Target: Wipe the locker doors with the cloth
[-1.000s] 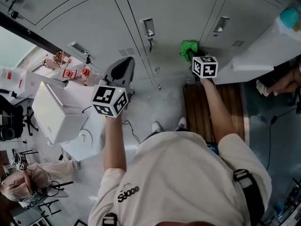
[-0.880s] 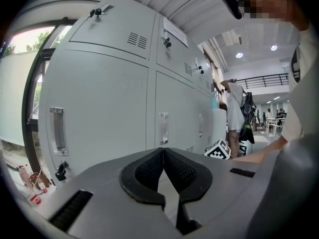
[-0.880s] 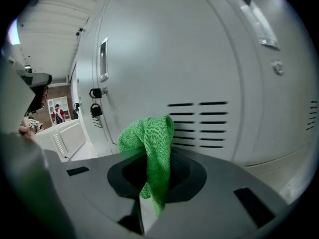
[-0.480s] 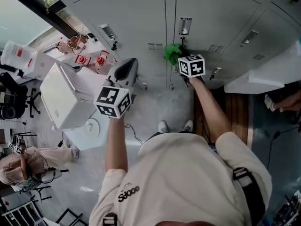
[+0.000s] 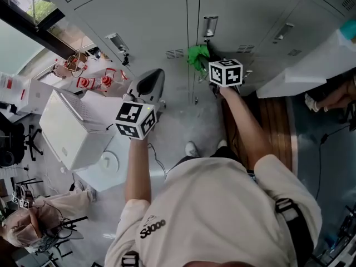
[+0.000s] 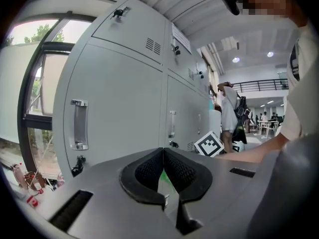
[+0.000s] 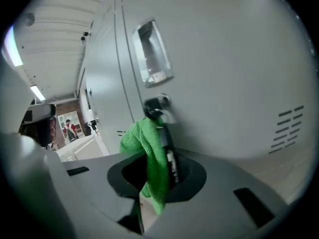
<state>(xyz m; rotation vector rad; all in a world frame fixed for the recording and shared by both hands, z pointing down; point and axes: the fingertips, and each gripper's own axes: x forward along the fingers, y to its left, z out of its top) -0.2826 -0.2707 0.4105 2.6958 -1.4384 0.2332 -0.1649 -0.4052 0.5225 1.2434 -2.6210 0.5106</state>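
Wiping looks under way: the right gripper (image 7: 159,133) has its fingers closed on the green cloth (image 7: 143,138), held at a locker door (image 7: 224,59) just below its handle (image 7: 152,54). The left gripper (image 6: 163,156) hangs well away from that handle, fingers together on nothing. No marks show which doors are done, so most seems left.

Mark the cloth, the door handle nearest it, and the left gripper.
cloth (image 7: 149,153): right gripper view, on the fold hanging between the jaws.
handle (image 7: 153,54): right gripper view, middle of the recessed plate.
left gripper (image 6: 163,151): left gripper view, where its closed tips meet.
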